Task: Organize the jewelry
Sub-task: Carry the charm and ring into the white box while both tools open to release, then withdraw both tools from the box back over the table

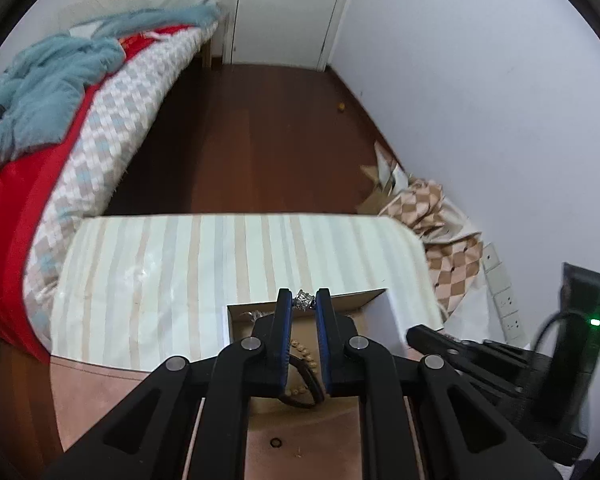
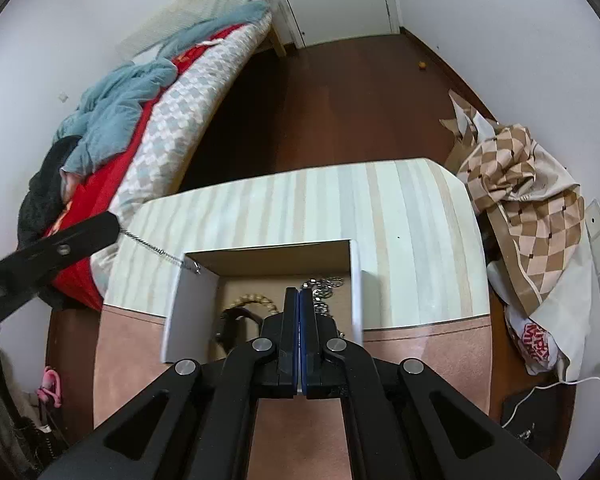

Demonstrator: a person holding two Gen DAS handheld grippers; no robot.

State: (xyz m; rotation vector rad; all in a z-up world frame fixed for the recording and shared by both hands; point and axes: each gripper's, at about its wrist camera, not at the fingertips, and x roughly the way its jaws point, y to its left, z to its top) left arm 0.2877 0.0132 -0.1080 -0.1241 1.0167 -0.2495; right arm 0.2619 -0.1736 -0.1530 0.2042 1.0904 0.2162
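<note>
Silver chain [image 1: 305,300] — pinched at the tips of the left gripper [image 1: 303,303], held above the far edge of the open cardboard box [image 2: 356,280]; from the right wrist view it hangs taut toward the box's left flap. Inside the box: a beaded bracelet [image 2: 256,301], a dark band [image 2: 230,322], a silver link piece [image 2: 324,286]. Right gripper [image 2: 299,294] — fingers pressed together, nothing visible between them, over the box. Box sits on a striped table [image 2: 400,208]; a small dark ring [image 1: 276,443] lies on the pink mat [image 1: 96,392].
</note>
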